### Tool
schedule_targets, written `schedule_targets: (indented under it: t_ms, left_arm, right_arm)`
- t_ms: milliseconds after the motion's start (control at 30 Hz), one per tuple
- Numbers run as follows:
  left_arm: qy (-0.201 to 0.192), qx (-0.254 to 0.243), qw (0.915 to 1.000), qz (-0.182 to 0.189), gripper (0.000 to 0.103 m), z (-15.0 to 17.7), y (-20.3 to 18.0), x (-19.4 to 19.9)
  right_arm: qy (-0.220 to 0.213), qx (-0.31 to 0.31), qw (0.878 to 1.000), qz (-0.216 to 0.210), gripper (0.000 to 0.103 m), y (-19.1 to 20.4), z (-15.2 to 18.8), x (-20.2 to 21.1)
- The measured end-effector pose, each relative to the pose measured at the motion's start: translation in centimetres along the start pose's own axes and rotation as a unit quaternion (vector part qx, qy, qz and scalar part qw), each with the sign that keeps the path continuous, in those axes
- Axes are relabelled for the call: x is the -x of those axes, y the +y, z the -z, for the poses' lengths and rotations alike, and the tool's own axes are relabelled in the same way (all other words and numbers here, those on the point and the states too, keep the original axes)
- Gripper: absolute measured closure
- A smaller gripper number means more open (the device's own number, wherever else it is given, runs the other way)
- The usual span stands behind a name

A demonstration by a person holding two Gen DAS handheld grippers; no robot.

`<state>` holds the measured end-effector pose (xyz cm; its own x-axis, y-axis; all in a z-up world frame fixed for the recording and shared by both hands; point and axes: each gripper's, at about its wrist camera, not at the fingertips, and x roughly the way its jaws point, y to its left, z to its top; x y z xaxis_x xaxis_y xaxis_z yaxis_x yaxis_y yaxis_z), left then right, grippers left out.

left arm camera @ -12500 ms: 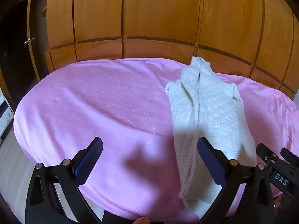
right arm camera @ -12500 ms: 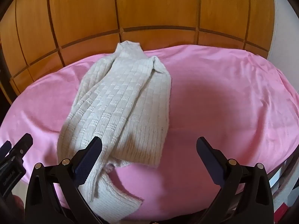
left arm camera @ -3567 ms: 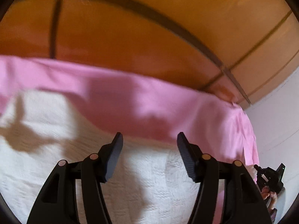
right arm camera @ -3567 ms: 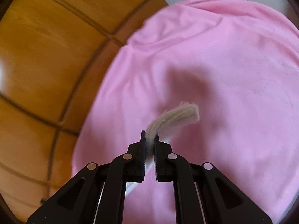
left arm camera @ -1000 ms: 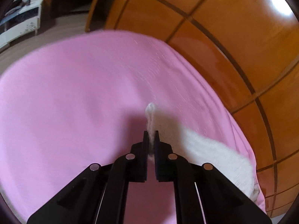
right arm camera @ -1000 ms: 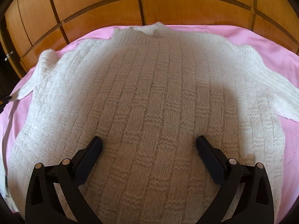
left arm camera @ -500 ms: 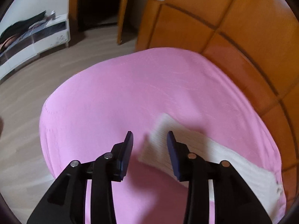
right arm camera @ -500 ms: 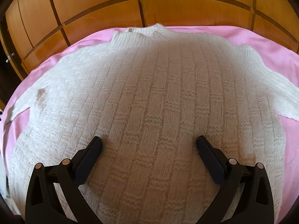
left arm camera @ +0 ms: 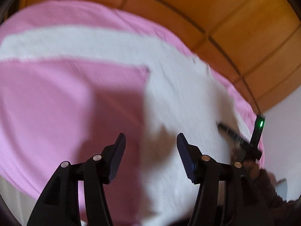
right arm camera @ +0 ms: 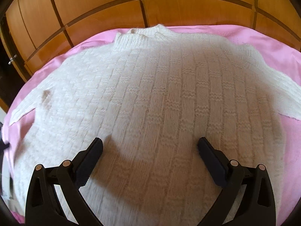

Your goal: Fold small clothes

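Observation:
A white knitted sweater (right arm camera: 160, 98) lies spread flat on the pink bedspread (right arm camera: 272, 39), collar at the far side, both sleeves stretched out sideways. My right gripper (right arm camera: 150, 146) hovers open over the sweater's lower body with nothing between its fingers. The left wrist view is blurred: the sweater (left arm camera: 180, 94) runs from a long sleeve at upper left to the body at right. My left gripper (left arm camera: 151, 141) is over the sweater's left edge, its jaws opening, with nothing between them. The other gripper (left arm camera: 244, 143) and the hand holding it show at the right.
Wooden wardrobe panels (right arm camera: 131, 0) stand right behind the bed. A white wall (left arm camera: 282, 124) lies to the right of the bed. The pink bedspread (left arm camera: 56, 103) lies bare to the left of the sweater's body.
My left gripper let go of the sleeve end, opened wider and swung right toward the sweater's body. The left sleeve now lies flat. The right gripper stayed open and still.

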<state>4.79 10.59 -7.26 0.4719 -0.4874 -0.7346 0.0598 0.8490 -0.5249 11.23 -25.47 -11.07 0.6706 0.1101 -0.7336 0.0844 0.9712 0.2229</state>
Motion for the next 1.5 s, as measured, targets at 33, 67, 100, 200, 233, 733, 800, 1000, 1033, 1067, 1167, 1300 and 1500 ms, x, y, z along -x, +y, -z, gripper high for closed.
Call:
schedule_targets:
  t_ms: [33, 67, 100, 200, 233, 733, 800, 1000, 1033, 1067, 1167, 1300, 1500]
  left_arm:
    - [0.013, 0.002, 0.9999, 0.003, 0.048, 0.8, -0.2, -0.6]
    - [0.017, 0.004, 0.9998, 0.003, 0.048, 1.4, -0.6, -0.8]
    - [0.02, 0.008, 0.9998, 0.005, 0.049, 2.0, -0.5, -1.0]
    - [0.031, 0.018, 0.9993, 0.012, 0.05, 4.3, -0.7, -1.4]
    - [0.03, 0.02, 0.9992, 0.016, 0.058, 4.9, -0.9, -1.5]
    - [0.042, 0.002, 0.9991, 0.0, 0.093, 6.7, -0.3, 0.7]
    - [0.046, -0.003, 0.9989, -0.009, 0.092, 7.1, -0.3, 0.7]
    - [-0.014, -0.023, 0.999, -0.034, 0.057, 4.8, -1.7, 3.4]
    - [-0.026, -0.029, 0.9985, -0.038, 0.057, 4.2, -2.0, 3.8]
    - [-0.038, -0.036, 0.9979, -0.039, 0.057, 3.5, -2.6, 4.2]
    - [-0.062, -0.055, 0.9961, -0.031, 0.051, 1.5, -4.6, 4.0]
    - [-0.043, -0.08, 0.9958, -0.016, 0.039, -0.1, -7.7, 0.7]
    - [0.004, -0.131, 0.9914, -0.006, 0.037, -0.3, -12.4, -4.1]
  right_arm:
    - [-0.008, -0.013, 1.0, -0.004, 0.004, -0.7, 0.3, 1.2]
    - [-0.016, -0.023, 1.0, -0.001, 0.004, -1.6, 0.7, 2.3]
    - [-0.024, -0.032, 0.999, 0.009, 0.004, -2.6, 1.1, 3.5]
    - [-0.035, -0.062, 0.997, 0.039, 0.004, -6.2, 2.7, 6.6]
    - [-0.036, -0.069, 0.996, 0.048, 0.004, -7.1, 3.3, 7.3]
    - [0.059, -0.028, 0.997, 0.033, 0.098, -9.4, 11.3, 11.2]
    - [0.062, -0.027, 0.997, 0.032, 0.098, -9.7, 11.2, 10.9]
    - [0.054, -0.058, 0.997, 0.01, 0.06, -11.3, 10.2, 12.3]
    - [0.033, -0.073, 0.997, 0.022, 0.047, -12.2, 9.8, 13.0]
    - [0.02, -0.084, 0.996, 0.032, 0.047, -13.1, 9.4, 13.4]
    - [-0.023, -0.179, 0.983, 0.038, 0.047, -18.4, 7.7, 14.5]
    - [-0.074, -0.304, 0.948, 0.058, 0.047, -26.3, 5.6, 14.6]
    - [-0.111, -0.481, 0.865, 0.084, 0.054, -39.3, 4.8, 13.0]
